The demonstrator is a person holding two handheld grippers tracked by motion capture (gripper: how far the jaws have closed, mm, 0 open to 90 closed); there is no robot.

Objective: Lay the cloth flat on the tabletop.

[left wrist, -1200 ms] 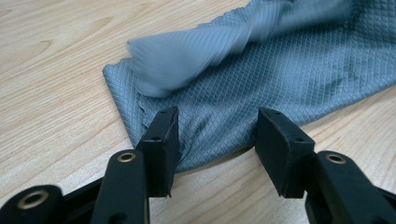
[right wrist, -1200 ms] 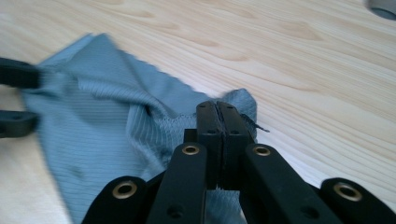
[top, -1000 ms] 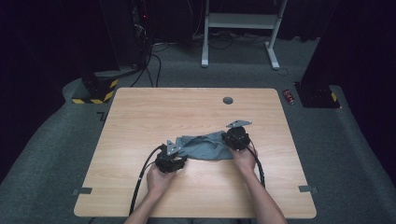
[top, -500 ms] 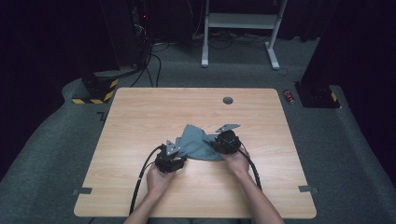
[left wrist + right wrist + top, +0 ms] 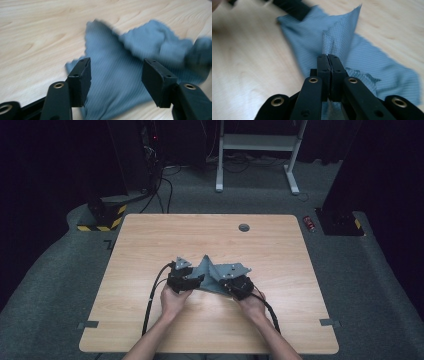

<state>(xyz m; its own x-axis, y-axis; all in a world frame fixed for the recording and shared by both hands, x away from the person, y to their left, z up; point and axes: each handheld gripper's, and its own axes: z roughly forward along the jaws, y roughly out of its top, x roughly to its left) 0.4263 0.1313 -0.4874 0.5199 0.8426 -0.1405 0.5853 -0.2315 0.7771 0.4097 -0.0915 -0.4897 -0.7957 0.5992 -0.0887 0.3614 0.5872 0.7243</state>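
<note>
From the high view I see one pale wood-grain table [image 5: 150, 320] with rounded corners and a single round grommet hole [image 5: 244, 227], standing on grey carpet in a dark room. Beyond it stand one white metal frame [image 5: 260, 142] and loose black cables; one yellow-and-black striped block [image 5: 102, 220] sits at the far left corner, one small red can [image 5: 310, 223] at the far right, and two strips of grey tape lie at the near edges. No writing is readable. One crumpled blue-grey ribbed cloth [image 5: 210, 272] lies near the table's middle, between my two grippers: the left gripper [image 5: 197, 281] at its left edge, the right gripper [image 5: 225, 285] at its right.

In the left gripper view, the left gripper [image 5: 116, 75] has just been opening; its jaws stand wide apart above the cloth [image 5: 117, 82], pressing nothing.

In the right gripper view, the right gripper [image 5: 328, 58] is clenched on a raised fold of the cloth [image 5: 342, 37], which peaks upward above the tabletop.
</note>
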